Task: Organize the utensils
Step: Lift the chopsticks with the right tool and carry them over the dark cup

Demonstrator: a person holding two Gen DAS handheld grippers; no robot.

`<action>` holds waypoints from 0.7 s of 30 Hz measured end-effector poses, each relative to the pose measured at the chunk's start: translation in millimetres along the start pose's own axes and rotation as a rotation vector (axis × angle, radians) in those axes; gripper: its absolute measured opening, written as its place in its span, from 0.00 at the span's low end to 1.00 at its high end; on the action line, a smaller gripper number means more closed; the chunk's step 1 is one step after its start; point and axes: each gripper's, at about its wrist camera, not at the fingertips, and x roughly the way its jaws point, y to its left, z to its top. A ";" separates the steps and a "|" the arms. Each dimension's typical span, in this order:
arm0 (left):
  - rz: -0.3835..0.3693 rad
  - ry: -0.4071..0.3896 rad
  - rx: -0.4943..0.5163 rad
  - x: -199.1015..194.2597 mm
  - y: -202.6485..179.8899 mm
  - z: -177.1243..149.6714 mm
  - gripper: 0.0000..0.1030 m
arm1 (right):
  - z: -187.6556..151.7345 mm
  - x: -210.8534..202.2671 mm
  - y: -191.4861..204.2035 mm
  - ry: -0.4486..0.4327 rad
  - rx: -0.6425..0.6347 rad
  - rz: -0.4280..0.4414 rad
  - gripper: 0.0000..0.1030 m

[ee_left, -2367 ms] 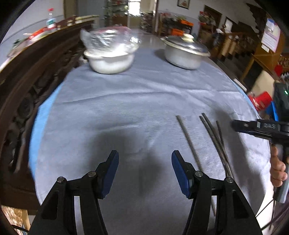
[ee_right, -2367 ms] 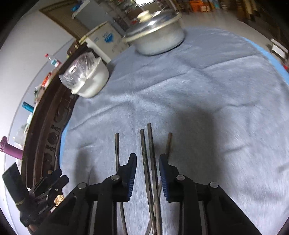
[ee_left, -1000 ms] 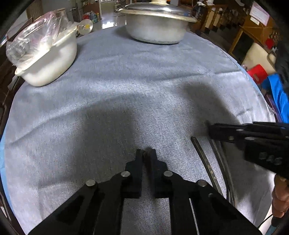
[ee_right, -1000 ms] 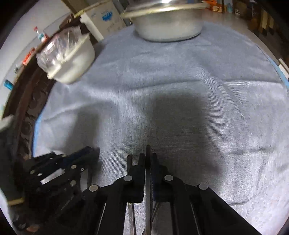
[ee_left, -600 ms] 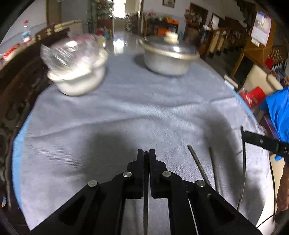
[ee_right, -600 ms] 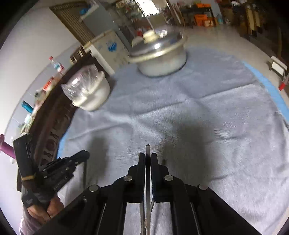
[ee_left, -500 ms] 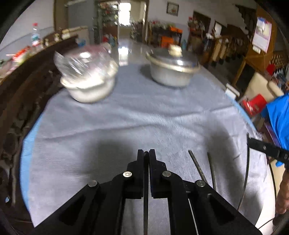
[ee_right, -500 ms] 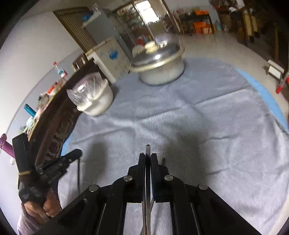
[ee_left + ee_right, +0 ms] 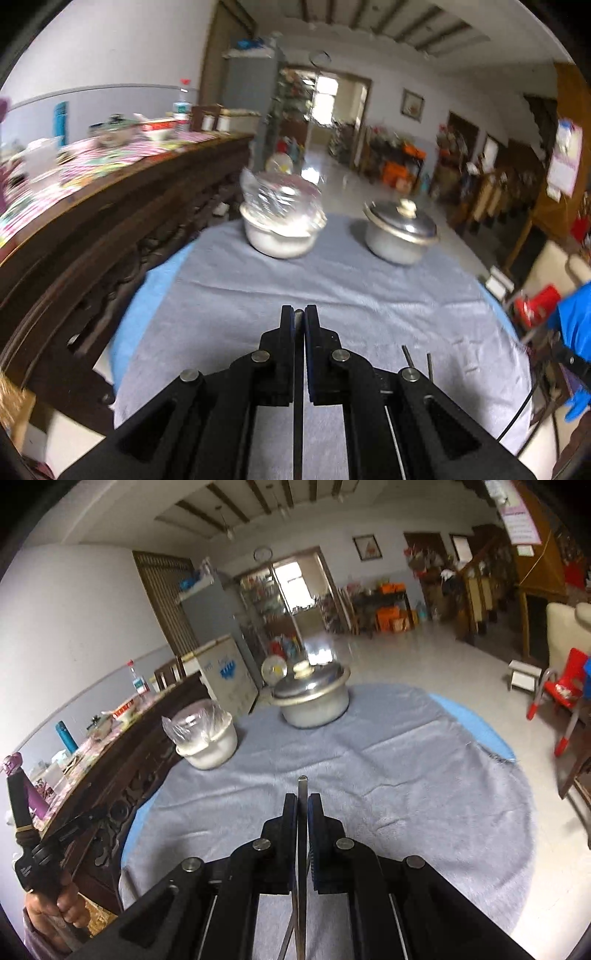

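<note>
My left gripper (image 9: 299, 314) is shut on a thin dark chopstick (image 9: 297, 413) that runs back between its fingers, held above the grey tablecloth (image 9: 332, 288). Two more chopsticks (image 9: 407, 355) lie on the cloth to the right of it. My right gripper (image 9: 303, 801) is shut on another chopstick (image 9: 303, 786), whose tip pokes out past the pads. A further stick (image 9: 286, 939) shows below the right gripper's jaws. In the right wrist view the left gripper (image 9: 62, 834) appears at the far left, held in a hand (image 9: 55, 904).
A white bowl covered in plastic (image 9: 280, 229) and a lidded metal pot (image 9: 400, 236) stand at the table's far side. A dark carved wooden sideboard (image 9: 110, 229) runs along the left. A blue sleeve (image 9: 576, 321) shows at the right edge. A red chair (image 9: 561, 690) stands beyond the table.
Both grippers have lifted away from the cloth, each with a chopstick pinched in it. The views have tilted up, so the room and ceiling now show.
</note>
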 end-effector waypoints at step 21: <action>-0.041 -0.275 -0.171 -143.8 20.1 -35.6 0.05 | -27.1 -90.8 25.8 -0.145 -0.043 0.012 0.06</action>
